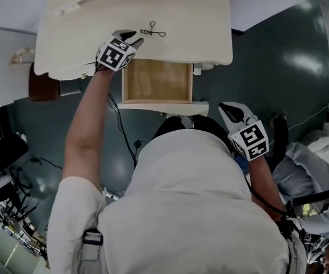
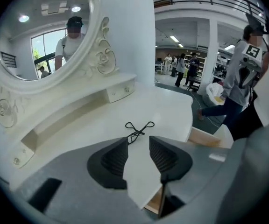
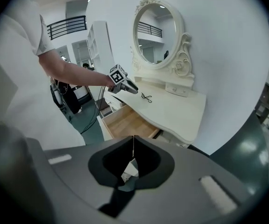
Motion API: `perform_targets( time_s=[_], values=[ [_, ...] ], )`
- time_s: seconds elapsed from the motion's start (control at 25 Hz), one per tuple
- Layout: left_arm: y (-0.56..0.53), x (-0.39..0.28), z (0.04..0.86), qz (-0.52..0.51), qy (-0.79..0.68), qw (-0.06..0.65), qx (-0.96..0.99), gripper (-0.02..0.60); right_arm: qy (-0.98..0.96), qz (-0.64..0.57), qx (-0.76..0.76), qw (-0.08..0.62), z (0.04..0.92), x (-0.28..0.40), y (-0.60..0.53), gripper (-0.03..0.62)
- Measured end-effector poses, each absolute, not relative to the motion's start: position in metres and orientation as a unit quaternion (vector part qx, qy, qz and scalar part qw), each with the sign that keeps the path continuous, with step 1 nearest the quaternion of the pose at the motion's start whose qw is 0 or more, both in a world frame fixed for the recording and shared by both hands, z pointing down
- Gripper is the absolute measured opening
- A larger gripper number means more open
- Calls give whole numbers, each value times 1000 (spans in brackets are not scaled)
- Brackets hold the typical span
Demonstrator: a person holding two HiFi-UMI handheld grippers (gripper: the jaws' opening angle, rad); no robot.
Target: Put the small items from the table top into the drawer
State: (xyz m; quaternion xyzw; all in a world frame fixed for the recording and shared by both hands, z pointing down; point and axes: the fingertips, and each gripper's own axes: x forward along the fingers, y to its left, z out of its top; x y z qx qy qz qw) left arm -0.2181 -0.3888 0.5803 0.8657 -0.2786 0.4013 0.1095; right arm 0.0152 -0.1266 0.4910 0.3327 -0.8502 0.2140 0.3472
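White tabletop [image 2: 172,107] bears a thin black looped cord [image 2: 138,128] ahead of the left gripper [image 2: 138,142], jaws parted; right gripper [image 3: 133,150] jaws clenched.

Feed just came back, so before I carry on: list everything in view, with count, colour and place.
Dressing table: one, cream-white, in front of the person.
Mirror: one, oval, white carved frame, at the table's back.
Drawer: one, pale wood inside, pulled open under the table top, nothing seen in it.
Thin looped cord: one, black, on the table top just ahead of the left gripper's jaws.
Cable: black, on the dark floor left of the drawer.
Bystanders: several, in the hall beyond the table.
Left gripper: grey, black pads, jaws apart, empty, over the table top.
Right gripper: grey, jaws together, empty, at the person's right side.
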Motion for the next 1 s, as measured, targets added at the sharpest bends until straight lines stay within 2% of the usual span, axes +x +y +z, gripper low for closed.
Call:
perform_targets(
  time_s=[0.36, 0.44, 0.52, 0.68, 1.0],
  values=[
    [-425, -199, 616, 480, -204, 51, 852, 160, -828, 246, 364, 350, 497, 38, -131, 6],
    [-427, -196, 621, 487, -194, 48, 850, 140, -824, 250, 370, 349, 497, 41, -133, 6],
    [-424, -195, 624, 490, -187, 47, 850, 88, -822, 252, 373, 348, 497, 43, -132, 6],
    [-405, -190, 623, 494, -182, 39, 849, 29, -824, 248, 376, 344, 493, 48, -123, 6],
    [-398, -203, 622, 488, -195, 34, 850, 23, -830, 242, 366, 346, 495, 33, -133, 6]
  ],
)
